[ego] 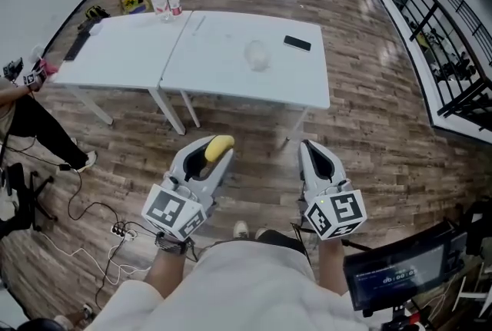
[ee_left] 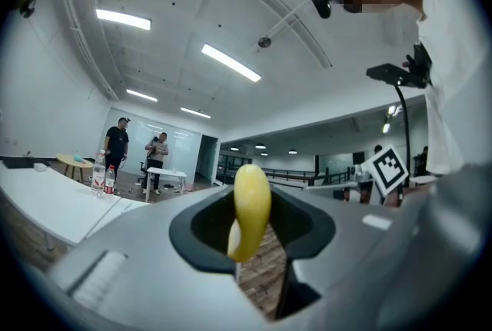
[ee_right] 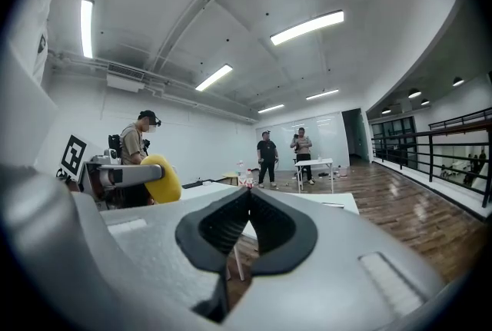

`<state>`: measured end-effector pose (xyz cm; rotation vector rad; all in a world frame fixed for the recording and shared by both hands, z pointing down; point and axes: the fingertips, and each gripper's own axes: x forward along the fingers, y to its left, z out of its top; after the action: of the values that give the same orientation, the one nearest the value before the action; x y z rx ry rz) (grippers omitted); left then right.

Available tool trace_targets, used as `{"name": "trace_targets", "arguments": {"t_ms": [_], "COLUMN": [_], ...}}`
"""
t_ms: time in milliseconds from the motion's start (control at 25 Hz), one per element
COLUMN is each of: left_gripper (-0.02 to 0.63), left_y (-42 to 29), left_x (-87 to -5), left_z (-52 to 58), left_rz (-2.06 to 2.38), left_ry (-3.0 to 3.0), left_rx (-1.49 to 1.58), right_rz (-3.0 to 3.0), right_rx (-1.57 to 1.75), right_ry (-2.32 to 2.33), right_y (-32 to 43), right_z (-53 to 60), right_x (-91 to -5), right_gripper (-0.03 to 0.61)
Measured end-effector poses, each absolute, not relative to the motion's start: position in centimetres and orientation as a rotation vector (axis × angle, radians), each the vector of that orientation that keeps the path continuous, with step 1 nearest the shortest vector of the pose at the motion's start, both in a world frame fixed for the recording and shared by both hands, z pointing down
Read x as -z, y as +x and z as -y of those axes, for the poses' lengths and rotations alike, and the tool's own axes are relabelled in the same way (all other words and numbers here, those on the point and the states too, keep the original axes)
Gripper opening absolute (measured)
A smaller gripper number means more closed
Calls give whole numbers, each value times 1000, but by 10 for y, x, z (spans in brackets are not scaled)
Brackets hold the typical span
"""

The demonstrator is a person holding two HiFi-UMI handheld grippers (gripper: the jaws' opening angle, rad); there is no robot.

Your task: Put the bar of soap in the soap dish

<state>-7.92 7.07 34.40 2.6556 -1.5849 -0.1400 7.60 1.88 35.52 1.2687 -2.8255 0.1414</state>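
1. Soap bar (ego: pixel 219 147) — yellow, pinched on edge between the jaws of the left gripper (ee_left: pixel 247 233), well short of the white table (ego: pixel 223 72).
2. Right gripper (ee_right: pixel 247 222) is closed on nothing.
3. Carry the bar level toward what looks like a clear dish (ego: pixel 258 55) — grip firmly, since soap probably slips.

open floor (ego: pixel 254 145) leads to the white table (ego: pixel 223 68); bottles (ego: pixel 163 1), phone (ego: pixel 297 43) and clear dish (ego: pixel 258 55) dot its top.
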Motion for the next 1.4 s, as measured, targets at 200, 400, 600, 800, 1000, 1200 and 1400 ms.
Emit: {"name": "trace_targets", "arguments": {"t_ms": [200, 400, 600, 800, 1000, 1200, 1400], "left_gripper": [135, 135, 135, 135, 135, 135, 135], "left_y": [-87, -87, -85, -91, -88, -86, -84], "left_x": [-342, -346, -341, -345, -347, -347, -344], "left_z": [-66, -67, -66, -61, -43, -22, 1], "left_rz": [1590, 1589, 1591, 1613, 1620, 1639, 1667], "left_ry": [2644, 2634, 2641, 2613, 2600, 2586, 2572], "left_rx": [159, 156, 130, 113, 114, 126, 136], "right_rz": [2838, 2833, 2848, 2865, 2862, 2865, 2869], "right_rx": [-125, -136, -170, -194, -208, -211, -242], "right_ry": [1246, 1226, 1224, 1182, 1169, 1153, 1139], "right_y": [69, 67, 65, 56, 58, 60, 65], "right_z": [-18, -20, -13, -7, 10, 31, 54], "right_x": [-350, -356, -357, -364, -369, -371, -376], "right_gripper": [3, 3, 3, 3, 3, 3, 3]}}
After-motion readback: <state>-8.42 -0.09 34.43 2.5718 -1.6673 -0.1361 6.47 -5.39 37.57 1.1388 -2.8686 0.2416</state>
